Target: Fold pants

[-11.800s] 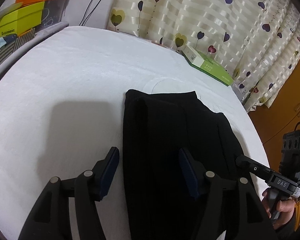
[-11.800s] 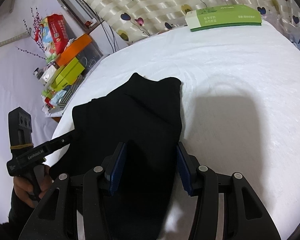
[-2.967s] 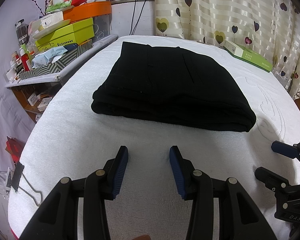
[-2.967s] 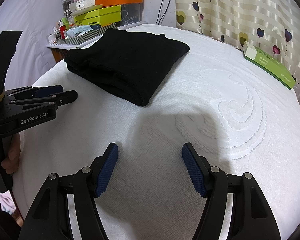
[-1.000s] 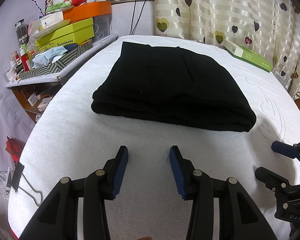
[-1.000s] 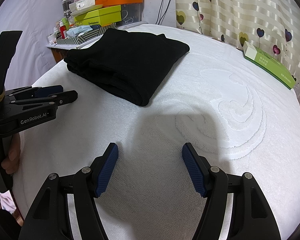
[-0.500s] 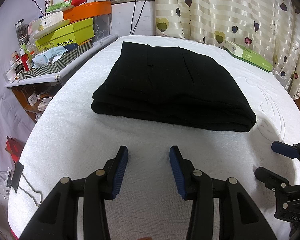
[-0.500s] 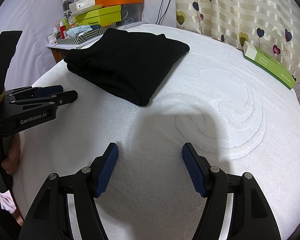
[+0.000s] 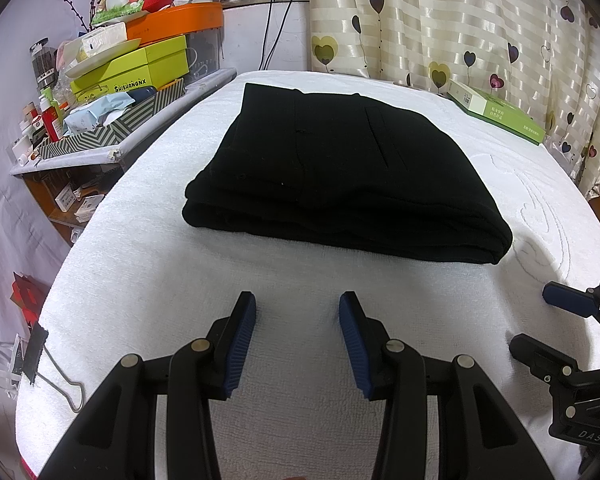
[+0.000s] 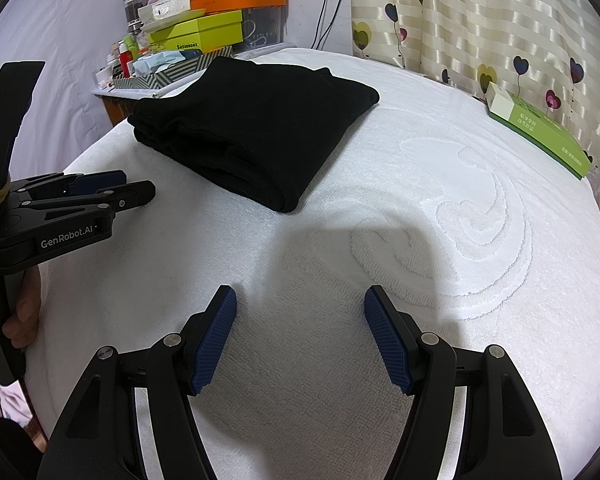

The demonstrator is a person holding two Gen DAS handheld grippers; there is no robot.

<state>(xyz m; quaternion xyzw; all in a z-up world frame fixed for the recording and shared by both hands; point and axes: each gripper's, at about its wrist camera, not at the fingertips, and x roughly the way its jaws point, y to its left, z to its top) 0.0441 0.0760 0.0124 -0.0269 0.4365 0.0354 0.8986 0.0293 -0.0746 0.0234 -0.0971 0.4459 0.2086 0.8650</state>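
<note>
**Pants folded, both grippers clear**

Nearest to you, both tools sit low over the white towel-covered table (image 9: 148,272), and neither holds anything. Your left gripper (image 9: 298,344) has its blue pads (image 9: 240,344) a moderate gap apart; your right gripper (image 10: 300,340) stands wider, empty too. Just past them lies bare towel with a raised swirl pattern.

Beyond that, apart from both grippers, the black pants (image 9: 340,176) rest as a flat, layered rectangle on the far half of the table, its stacked edges facing you. By the look of it, the fold is done.

What could go wrong from here: if you reach in again and catch only the top layer, the stack could slide or open. A low sweep of either tool across the towel could drag the cloth and skew the bundle. The binder clip (image 9: 40,360) at the near left edge could snag a finger.

Readable writing: "GenRobot.AI" on the left tool as the right view shows it, "DAS" on the right tool, and what looks like "SHISHANGNX" on the lime shoebox (image 9: 140,68). The print on the green box (image 9: 496,114) is too small to read.
</note>
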